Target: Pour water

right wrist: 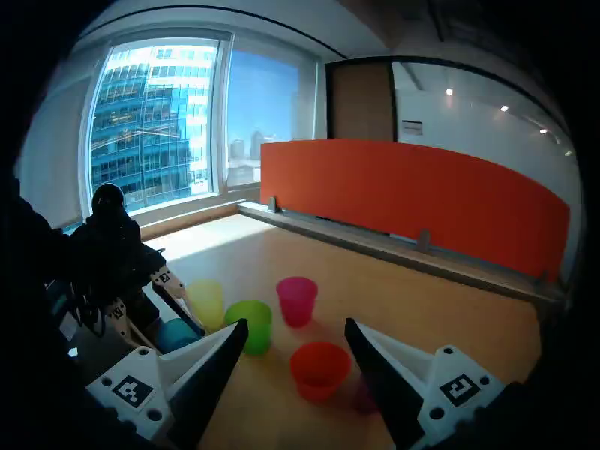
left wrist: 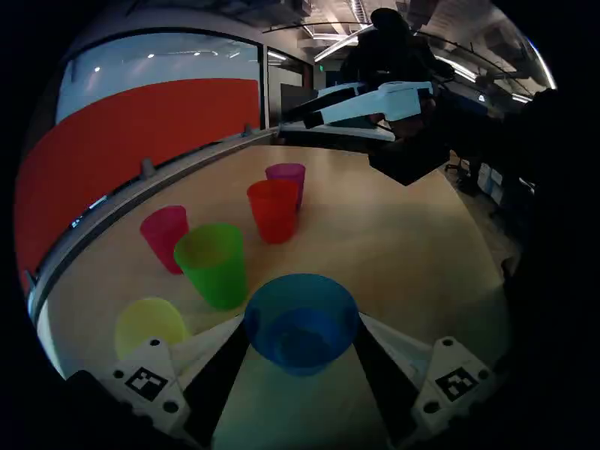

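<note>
A blue cup sits between the fingers of my left gripper, which is shut on it just above the wooden table. I cannot tell whether the cup holds water. The right gripper view has this cup and the left gripper at lower left. My right gripper is open and holds nothing. It hangs in the air over a red cup. In the left gripper view the right gripper hovers far off above the table's back edge, in a person's hand.
Around the red cup stand a green cup, a pink cup, a yellow cup and a purple cup. An orange partition runs along one table edge. Bare tabletop lies right of the cups.
</note>
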Motion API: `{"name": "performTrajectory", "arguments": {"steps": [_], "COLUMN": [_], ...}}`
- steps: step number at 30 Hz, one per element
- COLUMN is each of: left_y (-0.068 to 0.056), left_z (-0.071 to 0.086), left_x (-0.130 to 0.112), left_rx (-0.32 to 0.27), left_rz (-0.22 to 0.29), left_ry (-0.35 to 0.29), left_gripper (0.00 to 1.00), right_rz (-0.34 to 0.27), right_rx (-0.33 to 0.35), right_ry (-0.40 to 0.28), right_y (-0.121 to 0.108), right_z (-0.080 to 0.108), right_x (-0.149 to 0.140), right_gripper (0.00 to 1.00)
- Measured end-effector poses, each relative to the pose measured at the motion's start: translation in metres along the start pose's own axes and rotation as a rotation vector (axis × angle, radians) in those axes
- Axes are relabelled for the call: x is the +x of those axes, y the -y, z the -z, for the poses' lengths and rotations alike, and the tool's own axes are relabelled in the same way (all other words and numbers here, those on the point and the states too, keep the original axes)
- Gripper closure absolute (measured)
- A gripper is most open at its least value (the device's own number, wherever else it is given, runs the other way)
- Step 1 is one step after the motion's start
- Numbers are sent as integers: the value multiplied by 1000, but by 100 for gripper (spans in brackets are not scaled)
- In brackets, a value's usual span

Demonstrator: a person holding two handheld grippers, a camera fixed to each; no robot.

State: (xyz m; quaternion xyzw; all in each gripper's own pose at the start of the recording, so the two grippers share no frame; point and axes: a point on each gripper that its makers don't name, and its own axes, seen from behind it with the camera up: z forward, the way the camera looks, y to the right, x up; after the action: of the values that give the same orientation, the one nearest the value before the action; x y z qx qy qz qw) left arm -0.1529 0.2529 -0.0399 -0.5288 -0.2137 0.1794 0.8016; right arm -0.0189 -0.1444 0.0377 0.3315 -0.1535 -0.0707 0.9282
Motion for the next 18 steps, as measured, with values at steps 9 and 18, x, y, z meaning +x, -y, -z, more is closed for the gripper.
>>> {"name": "performTrajectory", "arguments": {"steps": [9,18], "left_y": [-1,0], "left_z": [6,28], "left_x": [1,21], "left_rx": [13,25], "left_rz": [-27,22], "left_ry": [-2,-61], "left_gripper": [12,13], "right_rz": [8,29], "right_rx": [8,19], "right_ry": [1,14], "right_y": [5,13], "right_z": [-4,-12], "right_x": [2,2], "right_gripper": [0,0]}}
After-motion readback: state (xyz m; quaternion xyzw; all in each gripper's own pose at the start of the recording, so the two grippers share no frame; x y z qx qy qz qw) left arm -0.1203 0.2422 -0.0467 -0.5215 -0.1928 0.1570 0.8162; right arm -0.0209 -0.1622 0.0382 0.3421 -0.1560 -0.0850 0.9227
